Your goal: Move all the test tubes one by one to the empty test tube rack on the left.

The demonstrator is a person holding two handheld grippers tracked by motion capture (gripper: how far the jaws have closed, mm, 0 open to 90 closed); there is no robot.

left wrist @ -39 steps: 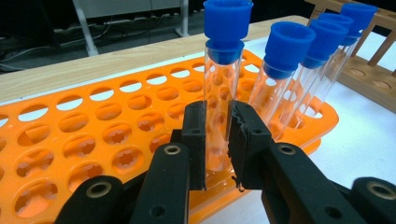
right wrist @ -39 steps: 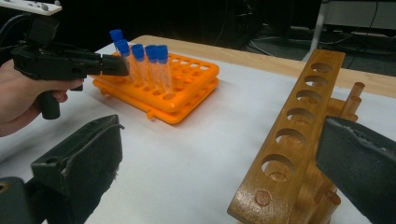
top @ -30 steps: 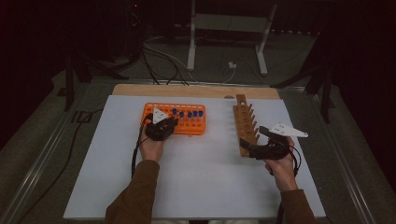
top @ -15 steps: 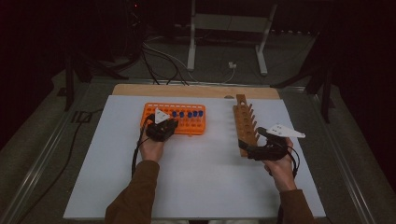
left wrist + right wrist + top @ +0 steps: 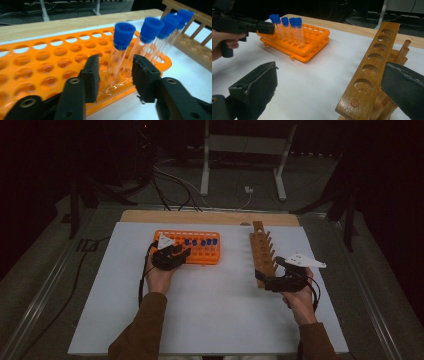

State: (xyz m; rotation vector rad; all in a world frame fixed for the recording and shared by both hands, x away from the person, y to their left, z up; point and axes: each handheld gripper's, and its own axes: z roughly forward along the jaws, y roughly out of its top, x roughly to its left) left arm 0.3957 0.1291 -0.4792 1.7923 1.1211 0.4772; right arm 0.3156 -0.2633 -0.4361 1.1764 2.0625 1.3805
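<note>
- Jaws of the left gripper (image 5: 115, 75) have just been spreading and now stand apart on either side of the nearest tube (image 5: 119, 50), with a gap between each pad and the glass; nothing is pinched yet.
- Tube stands just ahead of that gripper, between its jaws, blue cap (image 5: 124, 35) above the pads, foot in a hole at the near edge of the orange rack (image 5: 50, 65).
- My advice: slide forward until the glass sits mid-pad, then squeeze below the cap, not on it, so the cap can't pop off.
- It leans a little in its hole, so I'd lift along that lean, or it could drag the rack up with it.
- Just beyond stand the other capped tubes (image 5: 160, 32) in a close row; keep the far jaw from nudging the next one.
- Farther off, to the side, the right gripper (image 5: 280, 281) has its jaws spread wide on either side of the near end of the wooden rack (image 5: 262, 252); whether they press the wood I can't tell.
- That rack's holes (image 5: 372, 57) look empty, a likely home for the tube; steady it before anything goes in.
</note>
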